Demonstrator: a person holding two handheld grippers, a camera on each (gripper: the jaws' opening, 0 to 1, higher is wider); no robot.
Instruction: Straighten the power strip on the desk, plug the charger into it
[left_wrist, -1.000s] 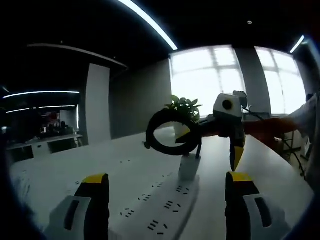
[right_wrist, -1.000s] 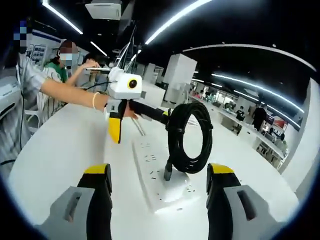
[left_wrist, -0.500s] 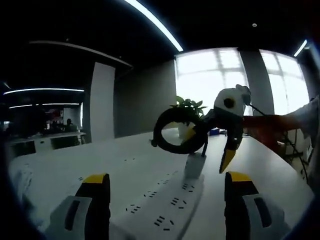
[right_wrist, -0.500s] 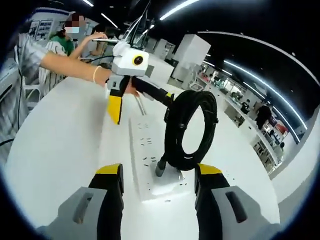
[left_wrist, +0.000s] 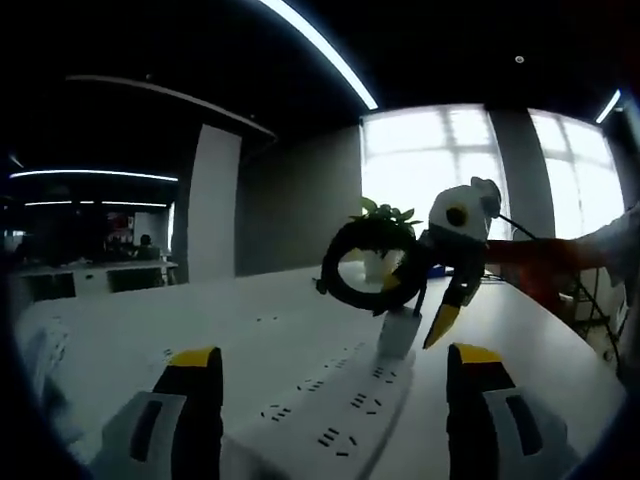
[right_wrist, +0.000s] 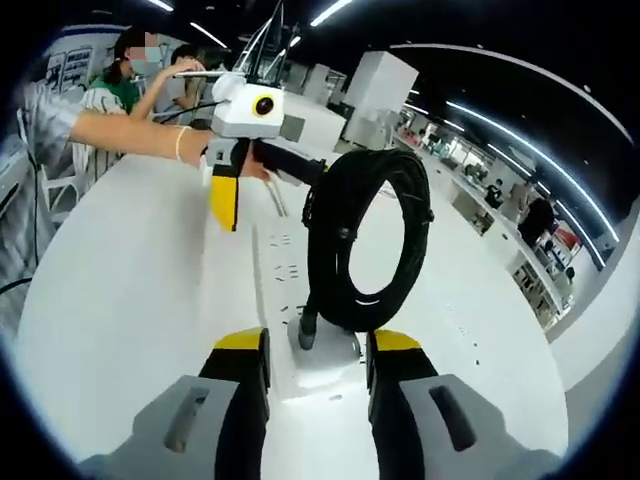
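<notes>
The right gripper (right_wrist: 315, 360) has its yellow-tipped jaws narrowed around the white block-shaped charger (right_wrist: 325, 345), apparently clamping it upright on the near end of the long white power strip (right_wrist: 282, 290), whose axis runs straight ahead. The coiled black cable (right_wrist: 360, 245) rises above. The left gripper (left_wrist: 325, 395) hovers spread, holding nothing, at the far end.

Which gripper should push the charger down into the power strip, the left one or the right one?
Probably the right gripper. Its jaws sit close on both sides of the white charger, which stands on the power strip. The left gripper is open, near the strip's far end.
</notes>
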